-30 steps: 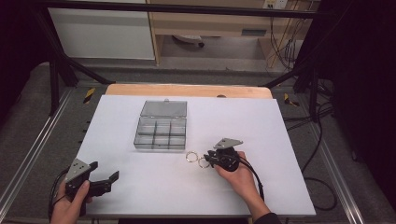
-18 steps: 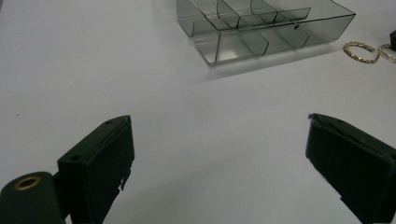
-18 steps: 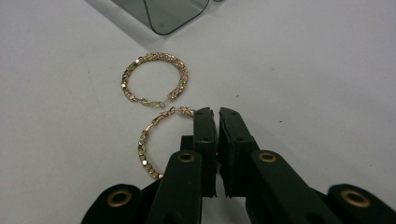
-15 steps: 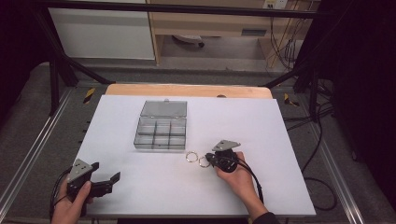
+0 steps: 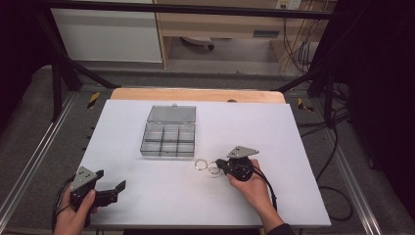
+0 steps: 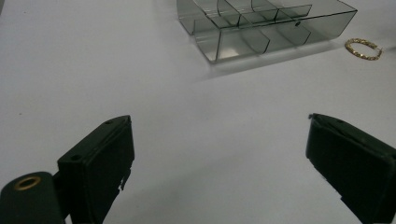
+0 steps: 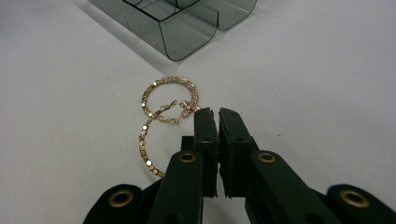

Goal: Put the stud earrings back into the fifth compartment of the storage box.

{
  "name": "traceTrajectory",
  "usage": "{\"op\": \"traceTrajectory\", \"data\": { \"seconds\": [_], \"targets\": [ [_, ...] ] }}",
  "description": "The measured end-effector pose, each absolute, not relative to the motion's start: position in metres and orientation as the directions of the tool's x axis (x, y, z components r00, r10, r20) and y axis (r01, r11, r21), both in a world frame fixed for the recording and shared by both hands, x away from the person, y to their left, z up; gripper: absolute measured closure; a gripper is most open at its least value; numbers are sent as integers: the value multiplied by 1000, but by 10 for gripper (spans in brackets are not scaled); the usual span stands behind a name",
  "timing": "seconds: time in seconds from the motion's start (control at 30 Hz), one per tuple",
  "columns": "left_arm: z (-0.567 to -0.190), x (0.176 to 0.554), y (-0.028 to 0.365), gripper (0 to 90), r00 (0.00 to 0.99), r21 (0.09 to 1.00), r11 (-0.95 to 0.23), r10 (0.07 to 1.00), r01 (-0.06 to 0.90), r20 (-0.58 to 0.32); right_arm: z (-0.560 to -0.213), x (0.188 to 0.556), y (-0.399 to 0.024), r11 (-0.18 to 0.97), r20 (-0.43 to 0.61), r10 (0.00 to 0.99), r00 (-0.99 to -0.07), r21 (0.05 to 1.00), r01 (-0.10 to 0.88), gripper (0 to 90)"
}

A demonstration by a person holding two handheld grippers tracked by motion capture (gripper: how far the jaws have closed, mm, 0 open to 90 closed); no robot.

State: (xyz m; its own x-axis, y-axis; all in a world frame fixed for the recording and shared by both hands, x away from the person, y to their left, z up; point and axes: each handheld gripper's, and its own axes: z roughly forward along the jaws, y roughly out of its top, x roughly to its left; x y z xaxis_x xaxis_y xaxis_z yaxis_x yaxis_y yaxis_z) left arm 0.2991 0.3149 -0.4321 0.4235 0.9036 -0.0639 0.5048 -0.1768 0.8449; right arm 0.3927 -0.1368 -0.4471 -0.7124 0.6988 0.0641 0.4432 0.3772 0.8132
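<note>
Two gold hoop earrings lie touching on the white table, just in front of a clear compartment box point(image 5: 168, 140). The far earring point(image 7: 169, 80) lies flat. The near earring point(image 7: 141, 144) runs under my right gripper point(image 7: 217, 114), whose jaws stand together with only a thin slit between them. In the high view this right gripper point(image 5: 219, 163) sits beside the earrings point(image 5: 201, 164), held by a hand. My left gripper point(image 5: 111, 178) rests at the front left corner. In its own view the left gripper point(image 6: 219, 140) is wide open over bare table, with one earring point(image 6: 359, 54) far ahead.
The box point(image 6: 261, 32) has several empty compartments and its lid point(image 5: 171, 114) lies open behind it. The white table point(image 5: 303, 147) ends at a wooden strip at the back, with metal rails and cables on both sides.
The right gripper has wobbled slightly beside the earrings. The left gripper and the box have not moved.
</note>
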Motion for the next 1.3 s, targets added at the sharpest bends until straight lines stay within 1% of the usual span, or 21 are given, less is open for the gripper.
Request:
{"op": "traceTrajectory", "data": {
  "seconds": [0.57, 1.03, 1.3],
  "targets": [
    [-432, 299, 314, 79, 429, 845, -182, 901, 503, -61, -434, 384, -136, 333, 81, 676, -733, 853, 402, 867],
    [-432, 299, 313, 79, 432, 842, -190, 900, 504, -55, -420, 373, -129, 274, 113, 633, -766, 893, 358, 867],
    [-432, 299, 313, 79, 432, 841, -193, 900, 506, -53, -415, 374, -126, 247, 131, 629, -766, 901, 356, 867]
  ]
}}
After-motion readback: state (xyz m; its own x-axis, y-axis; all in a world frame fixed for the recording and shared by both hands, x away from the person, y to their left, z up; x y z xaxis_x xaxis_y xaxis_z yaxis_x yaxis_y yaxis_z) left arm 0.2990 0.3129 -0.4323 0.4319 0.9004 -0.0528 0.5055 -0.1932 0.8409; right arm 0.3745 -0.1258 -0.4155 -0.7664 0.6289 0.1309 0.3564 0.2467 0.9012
